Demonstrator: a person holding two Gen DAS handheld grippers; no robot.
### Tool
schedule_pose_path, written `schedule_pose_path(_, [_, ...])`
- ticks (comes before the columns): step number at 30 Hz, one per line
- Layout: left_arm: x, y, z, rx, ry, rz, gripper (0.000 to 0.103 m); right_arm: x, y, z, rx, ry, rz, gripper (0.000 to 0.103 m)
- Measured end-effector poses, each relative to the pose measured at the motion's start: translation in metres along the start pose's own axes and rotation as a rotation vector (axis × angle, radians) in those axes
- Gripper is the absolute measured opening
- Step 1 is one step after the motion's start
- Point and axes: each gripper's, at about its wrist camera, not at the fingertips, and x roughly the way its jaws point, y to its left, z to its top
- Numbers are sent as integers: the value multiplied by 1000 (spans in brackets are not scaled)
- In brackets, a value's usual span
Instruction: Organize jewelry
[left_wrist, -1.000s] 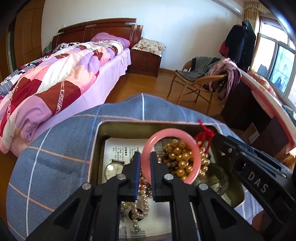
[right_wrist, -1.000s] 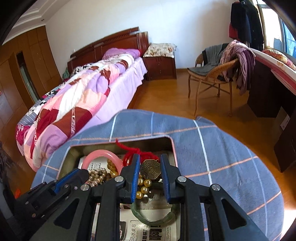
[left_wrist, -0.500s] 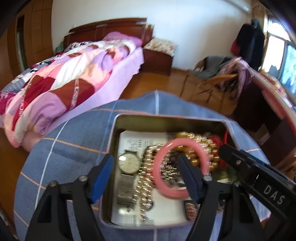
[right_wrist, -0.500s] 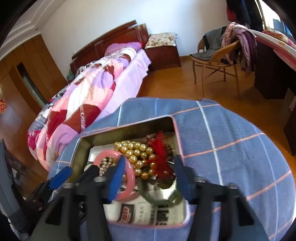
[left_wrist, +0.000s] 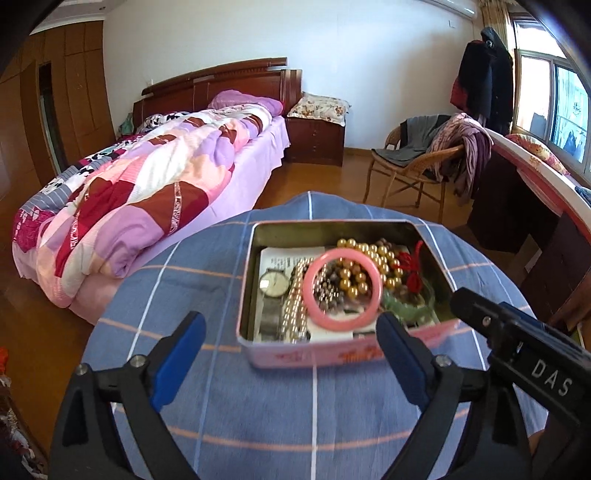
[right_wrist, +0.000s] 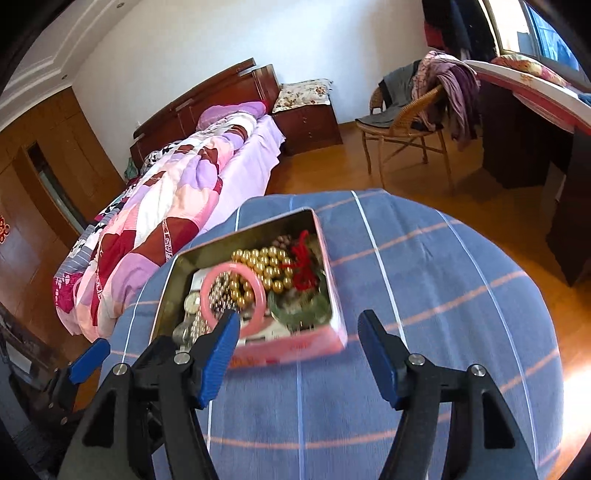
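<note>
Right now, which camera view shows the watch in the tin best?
The left wrist view: the watch shows its whole face and part of its strap. In the right wrist view it is small and blurred.

Beyond the blue checked tablecloth (left_wrist: 258, 424) we see a bed (left_wrist: 255, 173) under a patchwork quilt (left_wrist: 155, 184), a wooden nightstand (left_wrist: 316, 142) beside it, and a wicker chair (left_wrist: 410, 173) draped with clothes near the window (left_wrist: 554, 99).
</note>
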Motion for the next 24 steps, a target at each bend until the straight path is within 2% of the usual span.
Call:
schedule_pose_path(5, [-12,2,-13,7,21,15,97,-14,0,-15,6,29,-6,67])
schedule_pose_path(10, [-31,2,-28,20,7,35,98,-34,1,-28,5,26,-19,67])
schedule_pose_path(15, [-62,12,-44,-3,-53,43,103,-67,5,-46,-34,-38,-65,68])
schedule_pose_path(20, [-91,19,-57,-25,-107,26,103,-105,8,-64,-57,-124,-84,70])
schedule_pose_path(24, [-118,21,-63,-10,-168,48,103,-139,14,-69,-77,-205,-101,73])
